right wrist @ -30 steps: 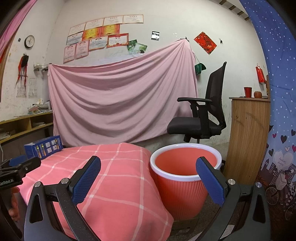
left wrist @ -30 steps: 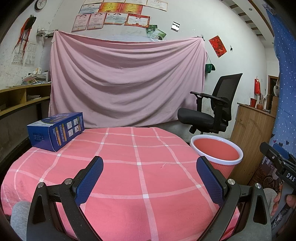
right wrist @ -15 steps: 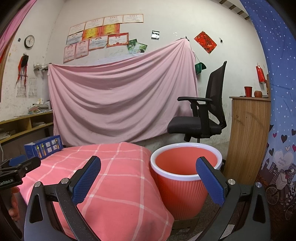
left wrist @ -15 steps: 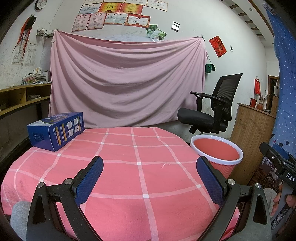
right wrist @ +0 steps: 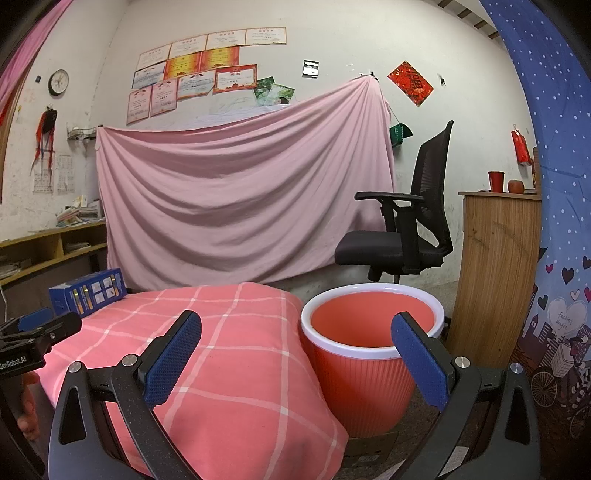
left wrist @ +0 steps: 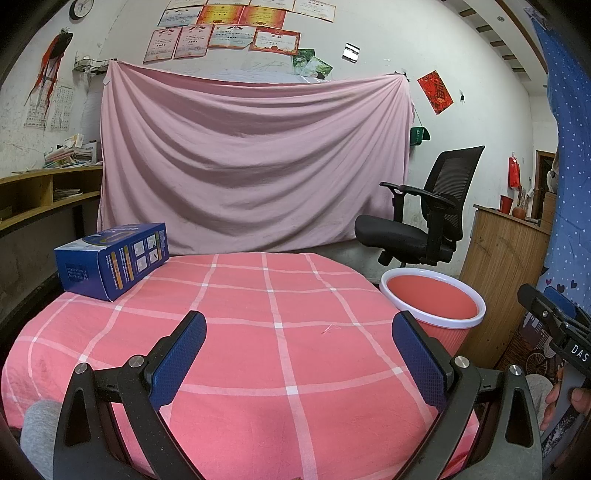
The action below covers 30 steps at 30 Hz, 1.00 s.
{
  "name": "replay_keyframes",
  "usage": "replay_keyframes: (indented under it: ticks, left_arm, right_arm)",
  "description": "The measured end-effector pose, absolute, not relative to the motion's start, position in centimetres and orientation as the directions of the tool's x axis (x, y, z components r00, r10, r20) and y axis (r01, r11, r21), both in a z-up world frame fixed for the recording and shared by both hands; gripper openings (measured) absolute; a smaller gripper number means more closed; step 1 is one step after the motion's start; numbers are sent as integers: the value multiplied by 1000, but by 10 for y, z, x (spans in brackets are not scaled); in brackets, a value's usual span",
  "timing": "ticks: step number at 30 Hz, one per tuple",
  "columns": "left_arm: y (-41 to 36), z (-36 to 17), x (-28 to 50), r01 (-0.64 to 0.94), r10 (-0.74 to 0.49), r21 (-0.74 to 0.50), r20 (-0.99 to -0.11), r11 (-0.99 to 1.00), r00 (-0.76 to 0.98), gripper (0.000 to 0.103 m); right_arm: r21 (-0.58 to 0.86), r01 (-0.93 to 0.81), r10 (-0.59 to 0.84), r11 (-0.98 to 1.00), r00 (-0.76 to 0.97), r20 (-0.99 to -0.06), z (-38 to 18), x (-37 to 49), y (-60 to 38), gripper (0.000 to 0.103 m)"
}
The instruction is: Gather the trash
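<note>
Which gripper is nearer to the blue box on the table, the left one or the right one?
Left. The left gripper hovers over the table with the blue box ahead-left; the right gripper is off the table's edge by the red bin.

wall: white, certificates (left wrist: pixel 236 35) pinned above pink sheet (left wrist: pixel 255 162) | furniture: black office chair (left wrist: pixel 424 218), wooden cabinet (right wrist: pixel 495 266) right, wooden shelves (left wrist: pixel 40 195) left

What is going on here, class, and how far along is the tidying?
A person holds a gripper in each hand over a table covered in a pink checked cloth. The left gripper and right gripper are both open and empty. A blue box lies on the far left of the table, untouched. The red bin beside the table looks empty inside. Nothing has been picked up yet.
</note>
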<state>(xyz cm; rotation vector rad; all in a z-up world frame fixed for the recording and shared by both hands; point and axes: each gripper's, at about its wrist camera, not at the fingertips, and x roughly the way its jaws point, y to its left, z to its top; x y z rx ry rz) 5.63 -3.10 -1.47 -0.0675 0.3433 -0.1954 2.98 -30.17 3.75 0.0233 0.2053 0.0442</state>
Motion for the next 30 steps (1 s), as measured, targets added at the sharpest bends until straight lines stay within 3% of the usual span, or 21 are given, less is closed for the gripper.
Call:
replay_keyframes:
  ticks: [30]
  left_arm:
    - [-41,-16,52,146,-149,-34,-324,989,934,98]
  right_arm:
    - [26,-42,47,999,976,-211,34,26,-297,103]
